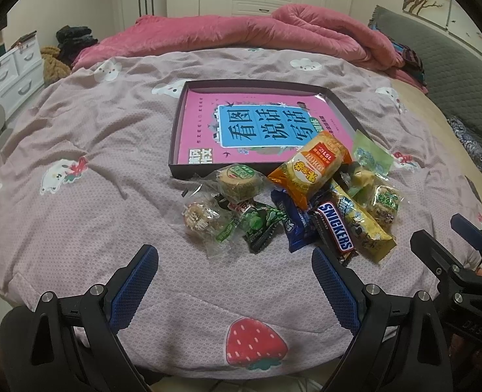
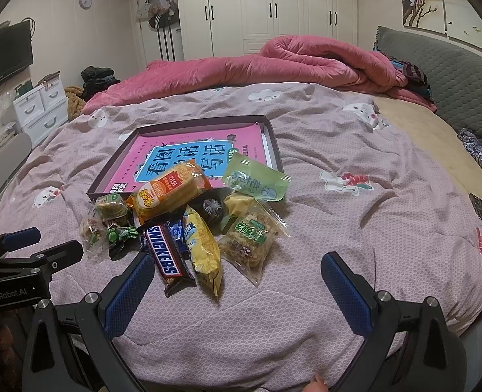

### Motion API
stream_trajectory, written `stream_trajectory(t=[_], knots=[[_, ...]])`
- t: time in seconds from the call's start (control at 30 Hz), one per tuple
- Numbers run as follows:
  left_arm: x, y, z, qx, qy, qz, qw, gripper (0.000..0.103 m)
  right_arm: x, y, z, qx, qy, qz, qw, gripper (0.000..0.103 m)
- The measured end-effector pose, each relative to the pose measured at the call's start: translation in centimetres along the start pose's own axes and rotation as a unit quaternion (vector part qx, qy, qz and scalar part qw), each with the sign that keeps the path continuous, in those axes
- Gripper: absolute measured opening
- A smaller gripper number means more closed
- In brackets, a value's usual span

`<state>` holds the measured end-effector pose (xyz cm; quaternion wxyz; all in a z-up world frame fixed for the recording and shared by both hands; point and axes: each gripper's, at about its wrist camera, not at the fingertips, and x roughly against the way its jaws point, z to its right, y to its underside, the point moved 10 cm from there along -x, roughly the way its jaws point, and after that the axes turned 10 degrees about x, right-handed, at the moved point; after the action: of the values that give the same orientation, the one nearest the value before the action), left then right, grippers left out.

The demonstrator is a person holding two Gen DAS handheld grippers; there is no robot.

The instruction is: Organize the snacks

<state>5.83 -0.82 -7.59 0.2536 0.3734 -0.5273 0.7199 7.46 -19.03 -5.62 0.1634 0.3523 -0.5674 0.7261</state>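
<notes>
Nothing looks sorted yet: the snacks [image 1: 306, 202] lie heaped on the bed [image 1: 77, 196] just before the box [image 1: 178, 124], one orange pack [image 1: 309, 170] leaning over its rim. Left tongs [image 1: 234, 281] and right tongs [image 2: 237, 281] gape wide, empty.

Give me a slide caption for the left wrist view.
Open left tongs hover over a snack pile beside a shallow box on the bed.

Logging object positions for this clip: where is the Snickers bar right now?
In both views the Snickers bar lies on the bedspread at the pile's near edge, between a blue wrapper and a yellow packet.
</notes>
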Motion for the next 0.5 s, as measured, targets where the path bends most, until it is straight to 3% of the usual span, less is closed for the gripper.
stream_trajectory(t=[0.5], knots=[[-0.53, -0.09, -0.61, 0.010, 0.000, -0.004, 0.9999, 0.095, -0.14, 0.02, -0.01, 0.000, 0.000, -0.001, 1.000, 0.103]])
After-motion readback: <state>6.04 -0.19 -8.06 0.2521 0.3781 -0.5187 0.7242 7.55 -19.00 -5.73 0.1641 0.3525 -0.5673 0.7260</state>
